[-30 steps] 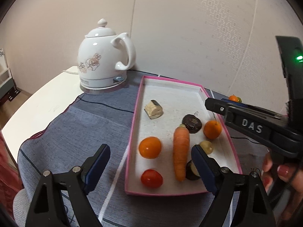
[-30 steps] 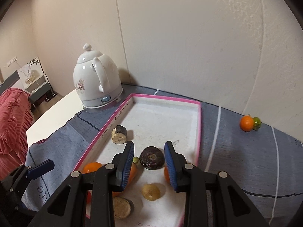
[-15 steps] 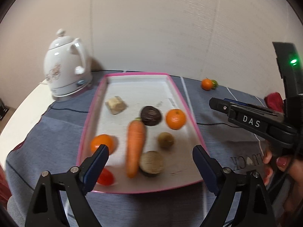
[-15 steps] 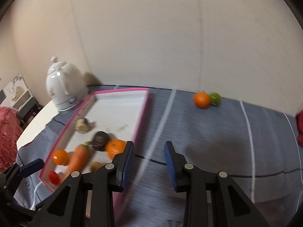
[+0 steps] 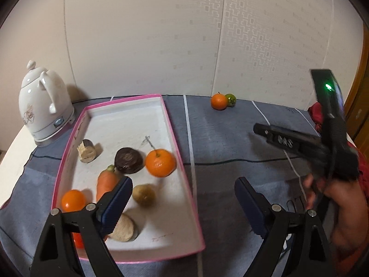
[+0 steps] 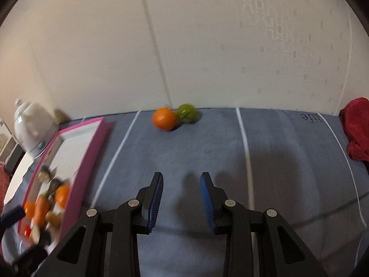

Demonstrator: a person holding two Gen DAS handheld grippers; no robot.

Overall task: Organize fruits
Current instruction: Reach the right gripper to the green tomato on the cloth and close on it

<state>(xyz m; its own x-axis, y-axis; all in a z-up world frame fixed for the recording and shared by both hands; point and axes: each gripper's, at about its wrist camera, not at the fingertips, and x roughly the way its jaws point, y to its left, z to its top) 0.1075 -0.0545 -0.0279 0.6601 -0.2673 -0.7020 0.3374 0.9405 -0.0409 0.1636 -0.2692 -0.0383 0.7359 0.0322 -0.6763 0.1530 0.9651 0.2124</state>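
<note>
A pink-rimmed white tray (image 5: pixel 177 161) lies on the grey cloth and holds a carrot (image 5: pixel 105 182), two oranges (image 5: pixel 160 162) (image 5: pixel 72 200), a dark round fruit (image 5: pixel 128 160), a brown fruit (image 5: pixel 144 195), cut pieces and a red tomato. A loose orange (image 6: pixel 164 118) and a green fruit (image 6: pixel 187 113) lie by the wall; they also show in the left wrist view (image 5: pixel 218 101). My left gripper (image 5: pixel 182 205) is open and empty over the tray's near right edge. My right gripper (image 6: pixel 181 200) is open and empty above the cloth, short of the loose orange.
A white ceramic kettle (image 5: pixel 42 113) stands left of the tray on a white table. A red cloth (image 6: pixel 356 127) lies at the right edge. The wall runs close behind the loose fruit. The tray (image 6: pixel 90 152) is left of my right gripper.
Both grippers have swung to the right. My right gripper left the tray and now faces the loose orange and green fruit. The left gripper's view shifted from the tray's middle to its right edge.
</note>
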